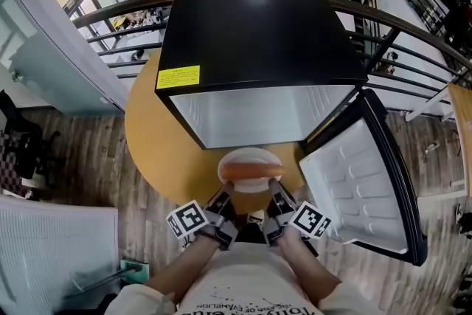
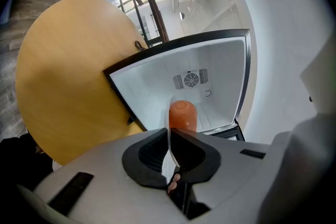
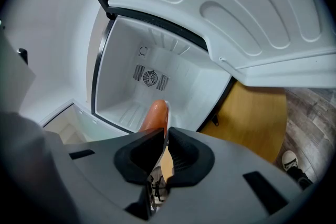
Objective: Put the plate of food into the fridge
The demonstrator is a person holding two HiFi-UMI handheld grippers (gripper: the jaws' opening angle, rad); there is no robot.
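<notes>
Now my left tongs and right tongs clamp the white plate by its near rim. It carries an orange sausage and sits just before the open mini fridge on the round surface, with the door swung right.

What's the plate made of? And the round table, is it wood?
Plate: white, smooth and thin-edged, probably ceramic or hard plastic; I can't tell which. Table: light tan, matte, even colour with no clear grain, so wood or a wood-look laminate.

Round wooden table, plank floor, curved black railing
</notes>
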